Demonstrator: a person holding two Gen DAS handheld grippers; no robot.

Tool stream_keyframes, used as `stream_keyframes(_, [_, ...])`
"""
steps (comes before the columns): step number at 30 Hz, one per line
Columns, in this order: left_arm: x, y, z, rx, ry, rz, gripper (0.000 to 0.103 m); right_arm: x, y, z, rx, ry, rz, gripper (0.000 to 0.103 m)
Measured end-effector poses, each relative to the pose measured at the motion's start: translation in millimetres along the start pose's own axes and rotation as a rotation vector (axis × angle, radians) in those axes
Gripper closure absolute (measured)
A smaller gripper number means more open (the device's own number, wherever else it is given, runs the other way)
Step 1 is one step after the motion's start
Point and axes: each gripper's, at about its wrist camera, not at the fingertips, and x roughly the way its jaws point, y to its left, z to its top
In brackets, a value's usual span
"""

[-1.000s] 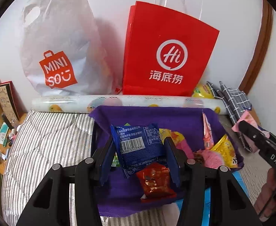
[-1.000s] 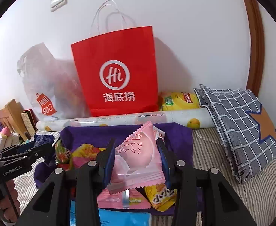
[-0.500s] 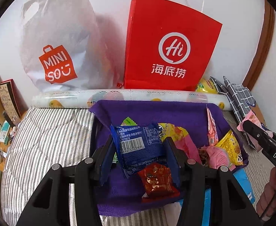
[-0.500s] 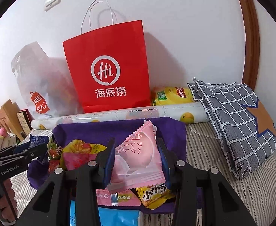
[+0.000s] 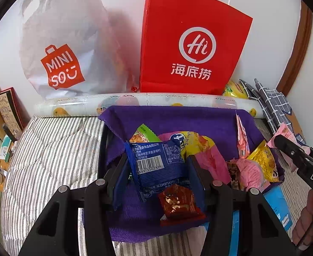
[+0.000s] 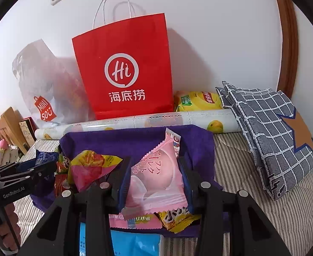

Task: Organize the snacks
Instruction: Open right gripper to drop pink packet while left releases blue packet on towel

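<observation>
My left gripper (image 5: 157, 166) is shut on a blue snack packet (image 5: 156, 164) with a barcode, held above the purple cloth (image 5: 177, 117). The right gripper (image 6: 154, 170) is shut on a pink snack packet (image 6: 156, 179), also lifted over the cloth (image 6: 124, 140). Several loose snacks lie on the cloth: a small red packet (image 5: 178, 202), a yellow and pink packet (image 6: 90, 166), a yellow packet (image 5: 263, 162). A red paper bag (image 5: 190, 42) (image 6: 124, 74) and a white MINISO plastic bag (image 5: 60, 42) stand behind, against the wall.
A printed roll (image 5: 135, 102) lies between the cloth and the bags. A yellow chip bag (image 6: 197, 101) and checked grey cushions (image 6: 269, 128) sit at the right. The bed has a striped cover (image 5: 49, 149). Books (image 5: 7, 108) stand at the left edge.
Both views have shifted slightly, the bags now sitting a little higher in frame. Each gripper keeps its packet; the snacks on the cloth have not moved.
</observation>
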Motion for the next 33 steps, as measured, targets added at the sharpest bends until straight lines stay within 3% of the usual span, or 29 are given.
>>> stream_keyframes(15, [6.2,1.4,-1.8,-0.001,0.043,0.003,0.05,3.4,2.0,-2.9,-0.013,0.023,-0.002,0.062])
stream_keyframes(33, [5.1,4.4,-0.6,-0.019,0.036,-0.024,0.048,3.7,-1.8,-1.8,-0.001,0.02,-0.006,0.062])
